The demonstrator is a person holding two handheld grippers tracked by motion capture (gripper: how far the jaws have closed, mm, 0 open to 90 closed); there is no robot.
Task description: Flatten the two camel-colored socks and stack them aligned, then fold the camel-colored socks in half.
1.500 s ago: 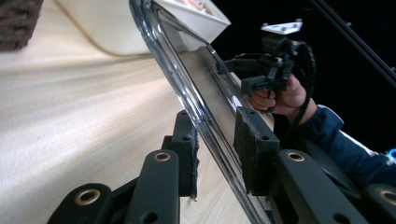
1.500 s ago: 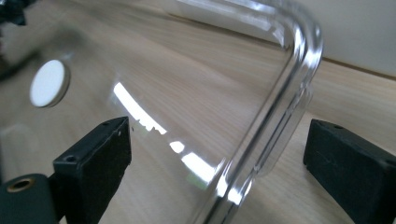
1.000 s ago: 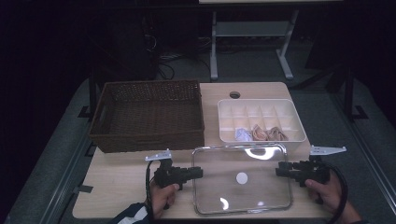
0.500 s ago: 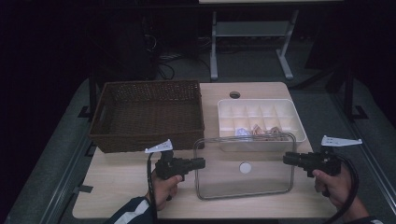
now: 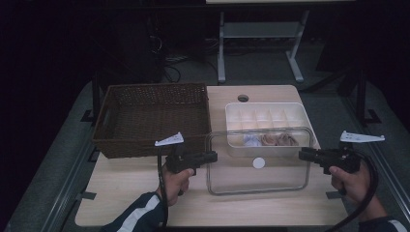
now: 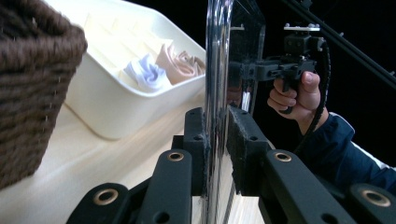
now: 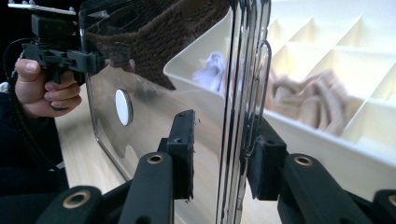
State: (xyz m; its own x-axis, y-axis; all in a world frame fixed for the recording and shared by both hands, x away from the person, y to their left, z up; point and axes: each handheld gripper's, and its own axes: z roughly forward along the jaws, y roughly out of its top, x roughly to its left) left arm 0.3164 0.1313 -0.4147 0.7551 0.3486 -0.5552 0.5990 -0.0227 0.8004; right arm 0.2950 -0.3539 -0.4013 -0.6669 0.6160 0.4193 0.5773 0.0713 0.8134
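A clear plastic lid (image 5: 270, 176) with a small white round sticker (image 5: 258, 163) hangs above the table between both grippers. My left gripper (image 5: 212, 155) is shut on its left edge; the pads (image 6: 194, 135) squeeze the rim (image 6: 215, 70). My right gripper (image 5: 302, 154) is shut on the right edge, with the rim (image 7: 243, 93) between its pads (image 7: 184, 140). Both pairs of jaws have just closed further on the lid. Behind the lid stands a white divided box (image 5: 265, 105) with rolled white (image 5: 251, 140) and beige cloths (image 5: 276, 139) in its front cells.
A dark wicker basket (image 5: 154, 88) stands at the back left of the light wooden table (image 5: 130, 193), close to my left gripper. The table has a round hole (image 5: 243, 98) at the back. Dark floor and a metal stand (image 5: 256, 34) lie beyond.
The lid lay flat on the table a second ago. Both hands have risen and lifted it, so it now hangs in front of the white box.
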